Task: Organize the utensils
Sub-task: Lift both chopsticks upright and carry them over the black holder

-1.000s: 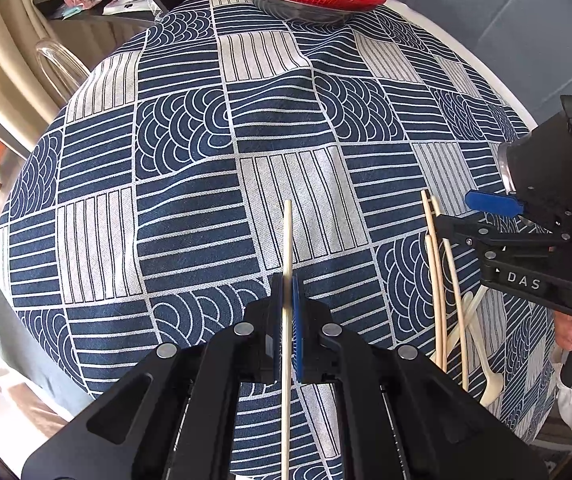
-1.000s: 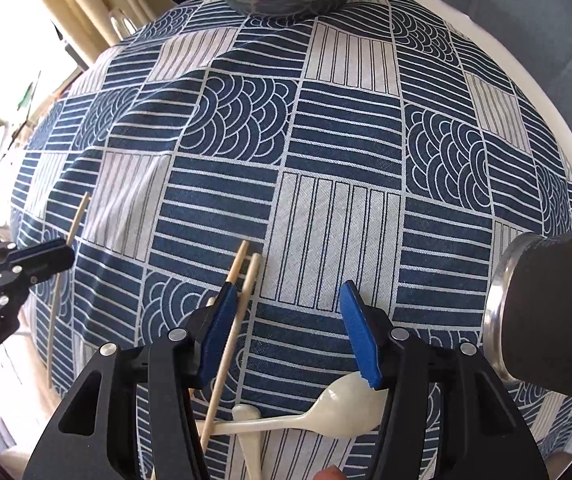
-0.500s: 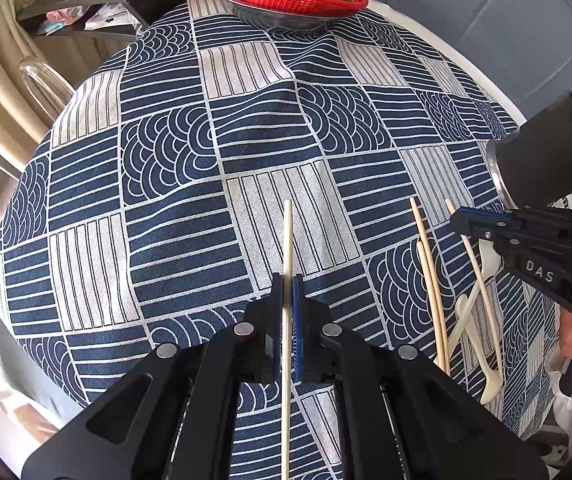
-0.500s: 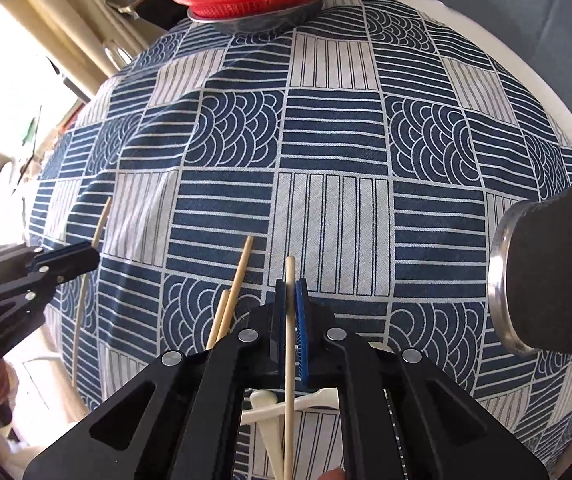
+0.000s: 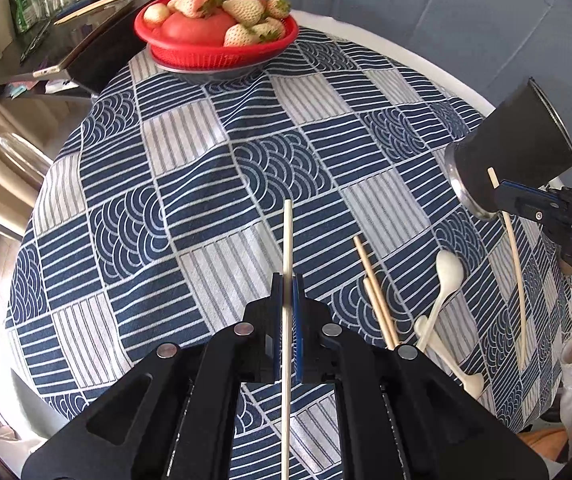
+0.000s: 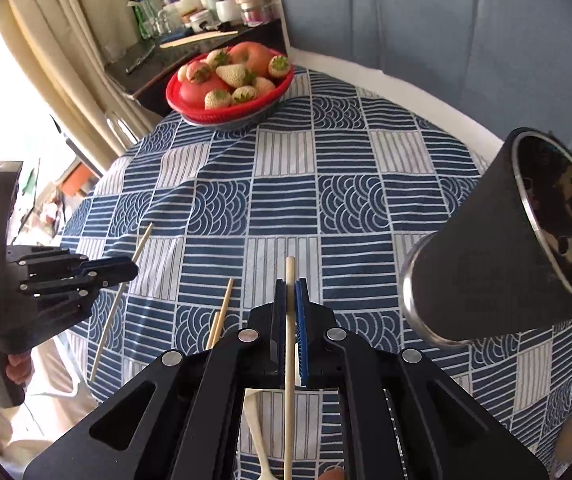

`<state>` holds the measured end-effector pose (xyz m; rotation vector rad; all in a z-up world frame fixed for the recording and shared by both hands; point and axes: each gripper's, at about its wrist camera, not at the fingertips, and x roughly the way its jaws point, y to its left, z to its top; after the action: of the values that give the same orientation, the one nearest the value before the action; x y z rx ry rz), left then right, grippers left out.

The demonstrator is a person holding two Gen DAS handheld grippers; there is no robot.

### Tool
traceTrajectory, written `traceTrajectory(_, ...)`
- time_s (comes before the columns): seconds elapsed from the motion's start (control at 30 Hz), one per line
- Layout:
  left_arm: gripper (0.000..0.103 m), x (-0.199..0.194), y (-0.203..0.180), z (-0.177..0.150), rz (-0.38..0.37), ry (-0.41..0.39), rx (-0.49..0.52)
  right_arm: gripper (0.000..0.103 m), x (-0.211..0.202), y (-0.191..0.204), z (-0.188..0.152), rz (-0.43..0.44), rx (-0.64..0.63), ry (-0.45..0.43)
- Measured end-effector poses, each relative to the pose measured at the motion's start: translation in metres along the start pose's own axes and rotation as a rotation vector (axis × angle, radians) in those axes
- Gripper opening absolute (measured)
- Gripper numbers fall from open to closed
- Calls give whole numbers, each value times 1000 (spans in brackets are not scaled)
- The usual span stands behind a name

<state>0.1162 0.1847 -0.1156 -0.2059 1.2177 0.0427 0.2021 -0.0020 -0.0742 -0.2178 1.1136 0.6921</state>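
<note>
Each gripper's fingers (image 5: 287, 292) (image 6: 290, 300) clamp one chopstick (image 5: 287, 240) (image 6: 289, 280); dark cup (image 6: 497, 248) seemingly empty.

Daylight came from the left, where the window area (image 6: 14, 92) beside the curtain (image 6: 66, 60) was blown out to white. The patterned tablecloth (image 5: 222, 184) was evenly bright and sharp, with soft shadows. Fisheye distortion bulged the worktop, and dark vignetting rounded every corner.
</note>
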Motion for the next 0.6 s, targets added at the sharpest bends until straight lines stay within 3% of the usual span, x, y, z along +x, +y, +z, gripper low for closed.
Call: traceTrajectory(0.6,5,-58,-79,73,-72,-123,175,5,-127,-49,15,-80,109,-261)
